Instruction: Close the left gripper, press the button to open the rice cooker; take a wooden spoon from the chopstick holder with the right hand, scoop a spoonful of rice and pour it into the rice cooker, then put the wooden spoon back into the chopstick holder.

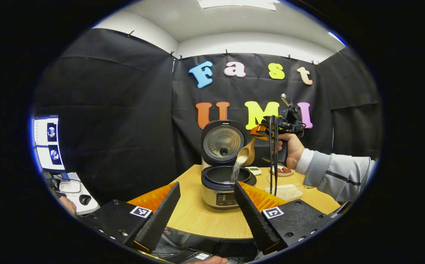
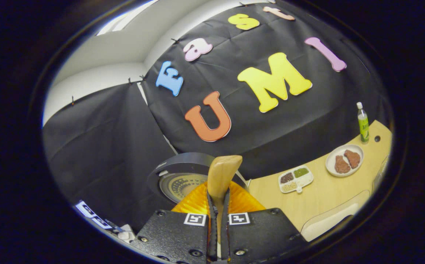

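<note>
Against black cloth, on a pale wood table, the light, stiff wooden spoon tips slippery rice into the open silver rice cooker. Right gripper pinches its handle firmly, the sensible hold; left gripper hovers spread wide, empty.
</note>
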`<action>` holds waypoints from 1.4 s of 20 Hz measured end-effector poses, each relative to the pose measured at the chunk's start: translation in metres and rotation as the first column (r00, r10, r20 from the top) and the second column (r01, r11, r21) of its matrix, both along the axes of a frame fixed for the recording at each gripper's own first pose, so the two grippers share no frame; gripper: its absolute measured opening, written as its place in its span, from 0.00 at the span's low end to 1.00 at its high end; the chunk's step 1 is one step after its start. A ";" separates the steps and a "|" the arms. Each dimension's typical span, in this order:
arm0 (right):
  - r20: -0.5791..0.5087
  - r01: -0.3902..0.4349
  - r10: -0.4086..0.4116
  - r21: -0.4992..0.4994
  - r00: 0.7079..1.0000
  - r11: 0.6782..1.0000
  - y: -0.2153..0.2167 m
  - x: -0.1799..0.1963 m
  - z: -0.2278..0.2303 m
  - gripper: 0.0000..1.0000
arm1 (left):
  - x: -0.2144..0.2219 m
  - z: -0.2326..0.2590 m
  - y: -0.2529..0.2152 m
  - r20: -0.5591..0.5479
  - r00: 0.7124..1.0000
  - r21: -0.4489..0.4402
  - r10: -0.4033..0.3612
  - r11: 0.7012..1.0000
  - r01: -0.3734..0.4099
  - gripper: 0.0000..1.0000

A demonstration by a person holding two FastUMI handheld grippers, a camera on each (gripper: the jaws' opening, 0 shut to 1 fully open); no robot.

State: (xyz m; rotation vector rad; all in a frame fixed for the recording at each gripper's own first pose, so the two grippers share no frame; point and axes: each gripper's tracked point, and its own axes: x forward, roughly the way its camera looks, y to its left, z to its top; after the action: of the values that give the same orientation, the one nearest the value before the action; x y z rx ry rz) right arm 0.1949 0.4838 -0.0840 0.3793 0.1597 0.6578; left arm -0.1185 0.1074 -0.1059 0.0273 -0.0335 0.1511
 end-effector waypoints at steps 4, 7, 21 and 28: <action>0.150 0.063 -0.040 -0.149 0.988 0.987 0.009 -0.008 -0.003 0.09 | 0.004 -0.001 0.004 -0.001 1.000 -0.015 0.004 1.000 -0.004 0.94; 0.271 0.099 -0.027 -0.257 0.962 0.961 0.015 -0.018 -0.003 0.09 | 0.013 -0.002 0.004 -0.009 1.000 -0.048 0.000 0.999 0.000 0.94; 0.468 0.104 0.157 -0.485 0.870 0.868 0.032 -0.073 -0.011 0.09 | 0.028 -0.004 -0.018 -0.039 0.999 -0.059 -0.006 0.998 0.003 0.95; 0.425 0.197 0.000 -0.421 0.905 0.885 -0.053 -0.044 0.016 0.09 | 0.035 -0.002 -0.026 -0.042 0.999 -0.054 -0.015 0.998 0.013 0.95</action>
State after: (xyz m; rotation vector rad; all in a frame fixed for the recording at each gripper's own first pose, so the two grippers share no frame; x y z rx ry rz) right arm 0.1509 0.4308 -0.0682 -0.2133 -0.1148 0.5621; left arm -0.0837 0.0817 -0.1083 -0.0230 0.0126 0.1375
